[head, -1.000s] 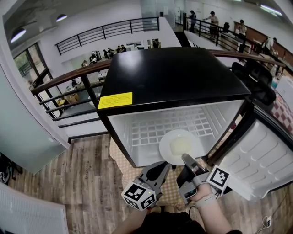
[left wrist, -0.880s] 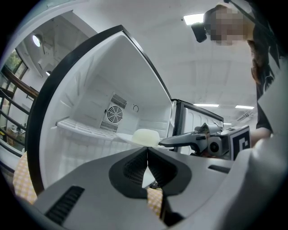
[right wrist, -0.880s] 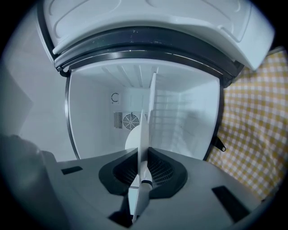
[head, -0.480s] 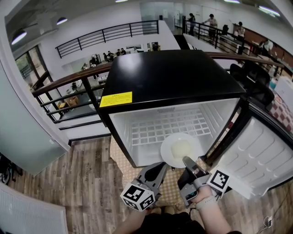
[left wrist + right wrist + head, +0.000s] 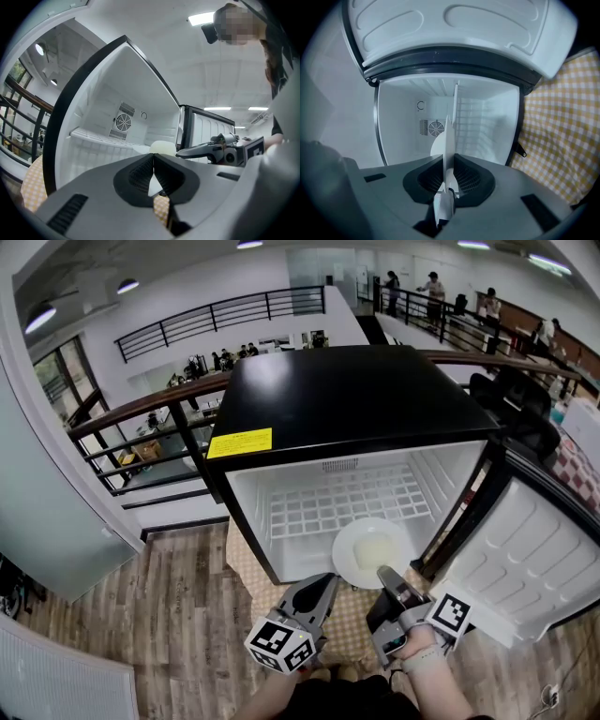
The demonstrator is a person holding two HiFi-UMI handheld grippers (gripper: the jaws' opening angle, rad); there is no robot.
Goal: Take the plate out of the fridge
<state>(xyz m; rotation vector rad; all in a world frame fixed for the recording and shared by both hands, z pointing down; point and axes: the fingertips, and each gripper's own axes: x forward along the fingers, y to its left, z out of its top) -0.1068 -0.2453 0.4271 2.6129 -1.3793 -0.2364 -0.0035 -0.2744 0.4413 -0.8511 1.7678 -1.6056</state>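
The right gripper (image 5: pixel 382 574) is pinched shut on the near rim of the plate (image 5: pixel 372 547), which reaches ahead of its jaws at the mouth of the open fridge (image 5: pixel 347 399), a rim hold probably chosen to slide it straight out.

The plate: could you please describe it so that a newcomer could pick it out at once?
Find the black fridge standing open in the middle of the head view. At the front of its white interior, the right hand-held gripper pinches the near rim of the plate. It is the only round thing there, plain white.
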